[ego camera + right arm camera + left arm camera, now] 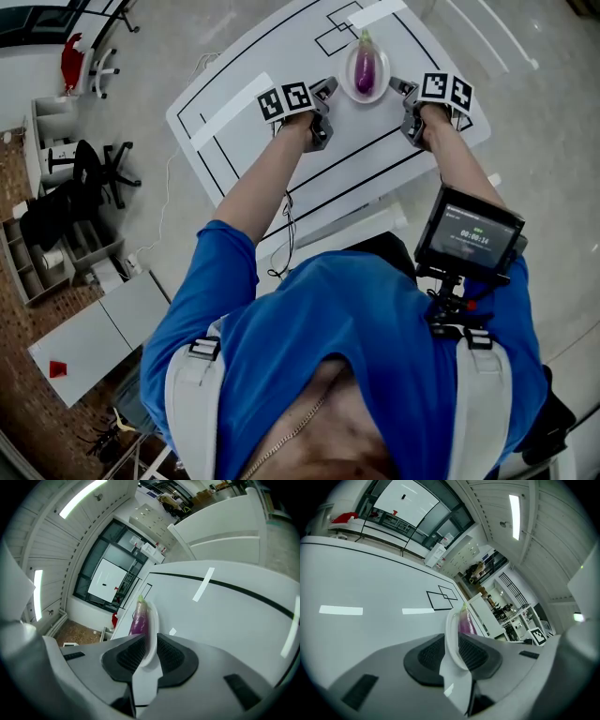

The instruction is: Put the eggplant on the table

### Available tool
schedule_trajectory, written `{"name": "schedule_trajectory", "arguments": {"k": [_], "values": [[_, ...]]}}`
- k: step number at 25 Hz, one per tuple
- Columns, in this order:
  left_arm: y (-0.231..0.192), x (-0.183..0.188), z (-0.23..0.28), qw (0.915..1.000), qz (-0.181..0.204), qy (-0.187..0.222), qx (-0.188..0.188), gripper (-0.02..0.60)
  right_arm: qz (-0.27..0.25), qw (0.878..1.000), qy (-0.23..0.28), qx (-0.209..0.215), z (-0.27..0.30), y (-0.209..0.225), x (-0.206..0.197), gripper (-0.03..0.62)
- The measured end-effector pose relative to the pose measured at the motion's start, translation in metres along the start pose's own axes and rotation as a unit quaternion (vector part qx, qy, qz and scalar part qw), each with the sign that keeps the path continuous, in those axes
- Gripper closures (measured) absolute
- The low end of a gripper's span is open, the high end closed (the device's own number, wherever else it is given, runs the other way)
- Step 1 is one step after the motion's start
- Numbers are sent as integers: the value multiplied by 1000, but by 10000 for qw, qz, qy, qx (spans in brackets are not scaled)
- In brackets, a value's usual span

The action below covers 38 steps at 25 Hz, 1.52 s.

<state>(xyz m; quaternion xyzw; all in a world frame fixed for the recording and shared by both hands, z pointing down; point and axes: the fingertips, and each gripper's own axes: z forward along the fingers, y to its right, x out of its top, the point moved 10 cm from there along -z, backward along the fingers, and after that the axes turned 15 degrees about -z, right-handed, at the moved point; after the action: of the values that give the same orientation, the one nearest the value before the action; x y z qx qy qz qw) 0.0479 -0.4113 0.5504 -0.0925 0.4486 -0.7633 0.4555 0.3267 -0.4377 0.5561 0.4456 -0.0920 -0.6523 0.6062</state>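
A purple eggplant (366,71) with a green stem lies on a small white plate (353,82) over the far part of the white table (244,141). My left gripper (330,90) is shut on the plate's left rim and my right gripper (401,88) on its right rim. In the left gripper view the plate (451,632) stands edge-on between the pads of the left gripper (452,657), the eggplant (465,623) behind it. In the right gripper view the right gripper (149,657) clamps the plate (153,625), with the eggplant (138,618) lying on it.
The table bears black outlines (337,28) and pale tape strips (230,110). A black office chair (103,173) and shelves (47,244) stand on the floor at left, beside a low white cabinet (89,337). A small screen (469,234) hangs at the person's chest.
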Motion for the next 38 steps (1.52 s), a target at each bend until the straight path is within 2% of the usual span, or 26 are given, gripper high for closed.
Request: {"name": "schedule_trajectory", "arguments": {"k": [6, 11, 14, 20, 21, 23, 32, 38], "values": [[2, -9, -11, 9997, 22, 9, -243, 486, -54, 9999, 86, -49, -10, -4, -10, 531], [13, -12, -44, 9990, 84, 8, -448, 488, -114, 9997, 203, -34, -30, -36, -19, 531], [14, -13, -55, 9986, 119, 50, -516, 516, -191, 9994, 275, -20, -35, -45, -23, 531], [14, -52, -132, 9972, 235, 109, -706, 562, -386, 9979, 512, -86, -86, -104, -77, 533], [12, -56, -135, 9971, 231, 123, -719, 570, -425, 9976, 537, -99, -88, -105, -81, 538], [6, -58, -132, 9969, 212, 150, -747, 572, -504, 9970, 569, -138, -87, -101, -84, 588], [-14, -65, -141, 9955, 156, 223, -910, 574, -872, 9942, 630, -66, -83, -106, -96, 591], [-19, -74, -146, 9929, 160, 273, -1145, 574, -1232, 9898, 711, -24, -83, -110, -109, 591]]}}
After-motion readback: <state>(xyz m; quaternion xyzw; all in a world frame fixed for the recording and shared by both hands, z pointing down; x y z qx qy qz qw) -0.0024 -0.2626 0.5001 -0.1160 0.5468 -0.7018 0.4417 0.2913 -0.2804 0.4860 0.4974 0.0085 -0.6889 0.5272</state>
